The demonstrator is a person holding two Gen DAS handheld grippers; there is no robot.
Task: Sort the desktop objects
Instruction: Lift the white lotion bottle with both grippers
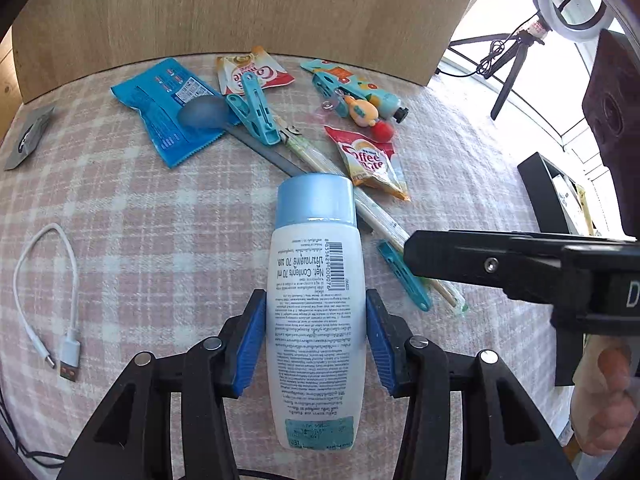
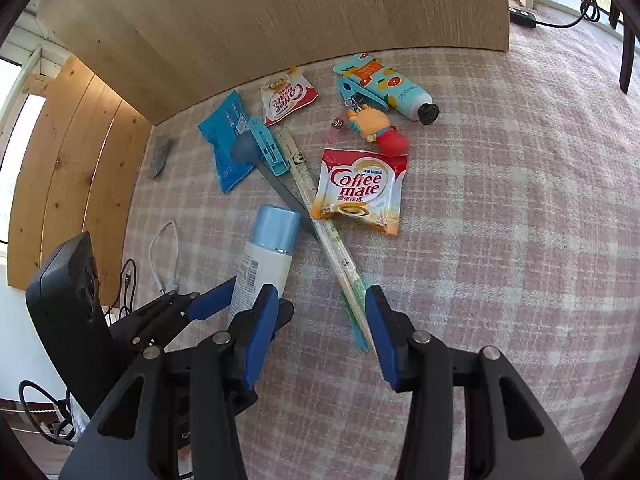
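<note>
My left gripper is shut on a white lotion bottle with a pale blue cap, held just above the checked cloth; the bottle also shows in the right wrist view. My right gripper is open and empty, its fingers either side of the wrapped chopsticks. Its black finger reaches in from the right of the left wrist view. Behind lie two Coffee mate sachets, a blue packet, a teal clothes peg, a grey spoon, a patterned tube and a toy keychain.
A white USB cable lies on the pink checked cloth at the left. A wooden board stands behind the objects. A small grey packet lies far left. A ring light on a tripod stands at the back right.
</note>
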